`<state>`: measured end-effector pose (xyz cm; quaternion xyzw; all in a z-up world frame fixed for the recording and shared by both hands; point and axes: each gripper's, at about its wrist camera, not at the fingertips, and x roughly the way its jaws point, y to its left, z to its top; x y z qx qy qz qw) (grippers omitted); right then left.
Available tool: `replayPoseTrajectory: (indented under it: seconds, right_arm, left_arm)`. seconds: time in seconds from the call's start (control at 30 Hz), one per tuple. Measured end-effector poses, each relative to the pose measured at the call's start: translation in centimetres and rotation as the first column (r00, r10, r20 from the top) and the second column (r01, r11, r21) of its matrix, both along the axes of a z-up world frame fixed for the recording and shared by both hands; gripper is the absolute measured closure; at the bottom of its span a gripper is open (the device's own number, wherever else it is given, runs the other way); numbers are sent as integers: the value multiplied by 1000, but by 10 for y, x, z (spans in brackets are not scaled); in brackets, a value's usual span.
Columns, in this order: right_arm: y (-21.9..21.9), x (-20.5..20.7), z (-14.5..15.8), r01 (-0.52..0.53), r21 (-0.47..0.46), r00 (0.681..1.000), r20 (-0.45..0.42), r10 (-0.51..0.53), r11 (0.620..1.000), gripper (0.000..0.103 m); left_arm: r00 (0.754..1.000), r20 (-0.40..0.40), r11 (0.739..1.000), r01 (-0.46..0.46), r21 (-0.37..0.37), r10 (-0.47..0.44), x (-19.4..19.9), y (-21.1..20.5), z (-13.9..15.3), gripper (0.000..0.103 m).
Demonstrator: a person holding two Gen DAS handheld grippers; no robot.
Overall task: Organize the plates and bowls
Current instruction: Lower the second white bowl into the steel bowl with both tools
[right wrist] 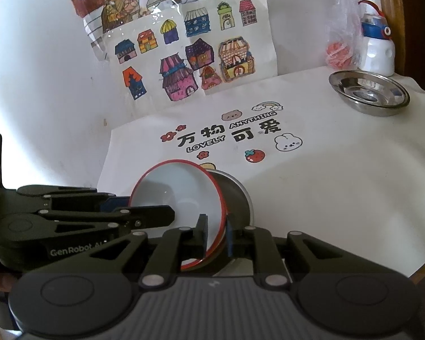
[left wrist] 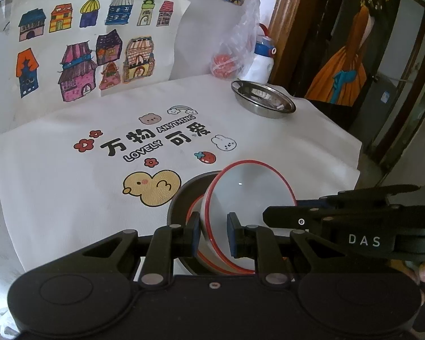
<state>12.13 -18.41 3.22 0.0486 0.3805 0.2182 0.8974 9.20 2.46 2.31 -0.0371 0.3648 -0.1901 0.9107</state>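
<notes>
A white bowl [left wrist: 249, 187] with a red rim is tilted up on its side over a dark metal plate [left wrist: 181, 195] near the front edge of the table. My left gripper [left wrist: 214, 229] is shut on the bowl's near wall, one pad outside and one inside. My right gripper [right wrist: 216, 235] is shut on the rim of the same bowl [right wrist: 178, 195], with the plate [right wrist: 240, 195] behind it. Each gripper appears in the other's view: the right gripper [left wrist: 280, 209] reaches in from the right and the left gripper [right wrist: 167, 212] from the left. A shallow steel dish [left wrist: 263, 99] sits at the far right corner.
A white cloth [left wrist: 70, 198] printed with a duck, flowers and lettering covers the table. Children's house drawings [left wrist: 85, 48] lean on the wall behind. A plastic bag [left wrist: 229, 56] and a white bottle [left wrist: 262, 62] stand beside the steel dish [right wrist: 368, 90]. The table edge drops off at the right.
</notes>
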Motion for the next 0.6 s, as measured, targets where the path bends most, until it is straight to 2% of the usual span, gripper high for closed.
replayPoseTrajectory:
  seconds: [0.27, 0.6]
  right_arm:
    - [0, 2, 1, -18, -16, 1000, -12, 17, 1000, 86]
    - [0, 4, 0, -28, -17, 999, -18, 27, 999, 86]
  left_arm:
    - [1000, -7, 999, 28, 36, -28, 2, -3, 1, 83]
    - [998, -15, 998, 55, 34, -55, 4, 0, 1, 83]
